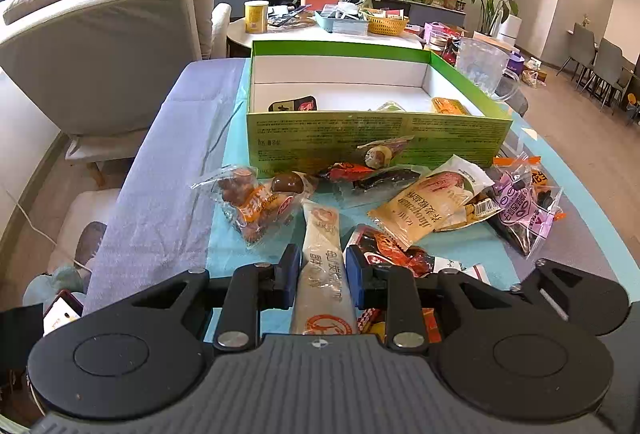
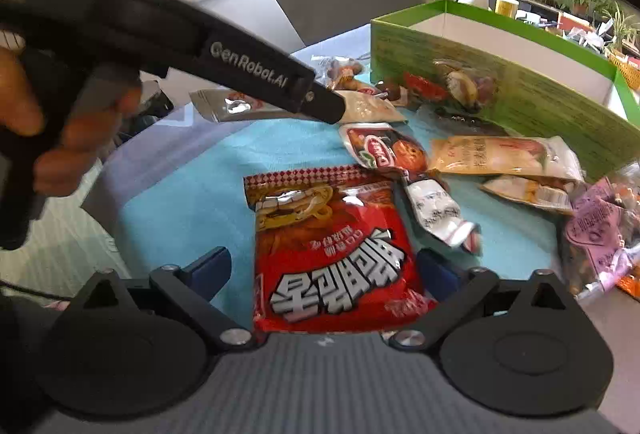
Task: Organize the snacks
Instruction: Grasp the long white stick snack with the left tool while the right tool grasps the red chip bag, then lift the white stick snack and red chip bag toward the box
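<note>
left gripper (image 1: 323,276): pads narrowed onto the long pale packet (image 1: 322,266), gripping it; packet's long axis runs straight ahead toward the green box (image 1: 376,138).
right gripper (image 2: 325,270): fingers spread wide, holding nothing; red noodle bag (image 2: 334,254) lies flat between them, long axis forward.
box: ahead of both grippers, open, few snacks inside.

Left tool (image 1: 323,276): black linkage arms, silver screws, blue pads, ribbed grey housing. Right tool (image 2: 324,274): same build. Bare-skinned hand (image 2: 60,122); white "GenRobot.AI" lettering just beside it on black body.
</note>
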`<state>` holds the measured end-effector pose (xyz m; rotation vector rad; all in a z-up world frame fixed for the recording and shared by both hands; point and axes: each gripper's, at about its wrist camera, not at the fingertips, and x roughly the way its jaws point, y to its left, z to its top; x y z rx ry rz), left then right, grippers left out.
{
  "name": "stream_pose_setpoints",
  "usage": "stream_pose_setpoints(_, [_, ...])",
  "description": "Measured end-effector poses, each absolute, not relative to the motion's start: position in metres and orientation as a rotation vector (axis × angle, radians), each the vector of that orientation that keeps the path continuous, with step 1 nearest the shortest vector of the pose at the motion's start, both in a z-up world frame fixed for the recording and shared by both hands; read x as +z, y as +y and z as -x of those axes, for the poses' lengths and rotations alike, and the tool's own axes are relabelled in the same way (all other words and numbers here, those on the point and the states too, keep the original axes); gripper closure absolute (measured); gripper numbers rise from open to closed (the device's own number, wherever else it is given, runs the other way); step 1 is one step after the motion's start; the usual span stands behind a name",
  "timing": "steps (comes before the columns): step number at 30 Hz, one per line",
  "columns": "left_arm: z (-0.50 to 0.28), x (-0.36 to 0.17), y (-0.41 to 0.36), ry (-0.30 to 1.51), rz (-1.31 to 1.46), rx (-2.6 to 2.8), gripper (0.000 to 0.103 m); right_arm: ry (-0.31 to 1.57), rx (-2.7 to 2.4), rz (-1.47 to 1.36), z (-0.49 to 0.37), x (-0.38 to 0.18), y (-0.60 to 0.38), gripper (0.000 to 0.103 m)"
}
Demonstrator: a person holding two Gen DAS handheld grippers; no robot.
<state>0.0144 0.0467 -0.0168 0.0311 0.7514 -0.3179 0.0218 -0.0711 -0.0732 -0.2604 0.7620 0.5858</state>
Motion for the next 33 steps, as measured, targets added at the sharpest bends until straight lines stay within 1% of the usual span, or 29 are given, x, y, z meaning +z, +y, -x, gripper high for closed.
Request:
stream_pose_setpoints(6, [-0.012,-0.013,0.048,0.741,-0.026,-0.316,0.079,0.726,0.535,0.252,-0.021,-0.07,-0.075,0.031])
stream_pose_setpoints(8, [-0.01,-0.011,0.049,0.732,-0.025,-0.316,0.079,0.741,0.537,0.219,-0.023,-0.064,-0.084,0.035])
stream_pose_setpoints(12, [-0.008,-0.007,0.049,0.717,-0.022,-0.32,0.08,0.729,0.538,0.173,-0.018,-0.055,-0.102,0.035])
stream_pose_setpoints(14, [-0.006,-0.003,0.049,0.707,-0.022,-0.323,0.082,0.701,0.546,0.143,-0.012,-0.046,-0.113,0.035])
stream_pose_setpoints(15, [-0.006,-0.001,0.049,0.703,-0.023,-0.326,0.09,0.685,0.555,0.123,-0.01,-0.042,-0.117,0.035])
stream_pose_setpoints(16, [-0.005,0.001,0.049,0.699,-0.021,-0.33,0.093,0.661,0.563,0.1,-0.006,-0.035,-0.122,0.035])
stream_pose_setpoints(22, [-0.002,0.01,0.048,0.668,-0.016,-0.343,0.093,0.496,0.492,-0.012,0.0,0.0,-0.149,0.035])
stream_pose_setpoints(24, [-0.003,0.009,0.047,0.683,-0.016,-0.349,0.092,0.476,0.452,-0.043,-0.006,0.006,-0.156,0.035])
stream_pose_setpoints(26, [-0.005,0.004,0.047,0.709,-0.01,-0.354,0.089,0.47,0.421,-0.067,-0.009,0.007,-0.163,0.035])
stream_pose_setpoints(27, [-0.005,0.002,0.046,0.728,-0.011,-0.362,0.079,0.469,0.411,-0.073,-0.01,0.007,-0.165,0.035])
stream_pose_setpoints(28, [-0.006,-0.003,0.044,0.754,-0.016,-0.376,0.067,0.468,0.405,-0.077,-0.01,0.007,-0.165,0.035])
stream_pose_setpoints(30, [-0.005,-0.012,0.038,0.795,-0.041,-0.398,0.058,0.469,0.402,-0.085,-0.009,0.005,-0.166,0.035])
stream_pose_setpoints(33, [-0.007,-0.034,0.022,0.864,-0.129,-0.412,0.058,0.474,0.398,-0.089,-0.013,0.003,-0.163,0.035])
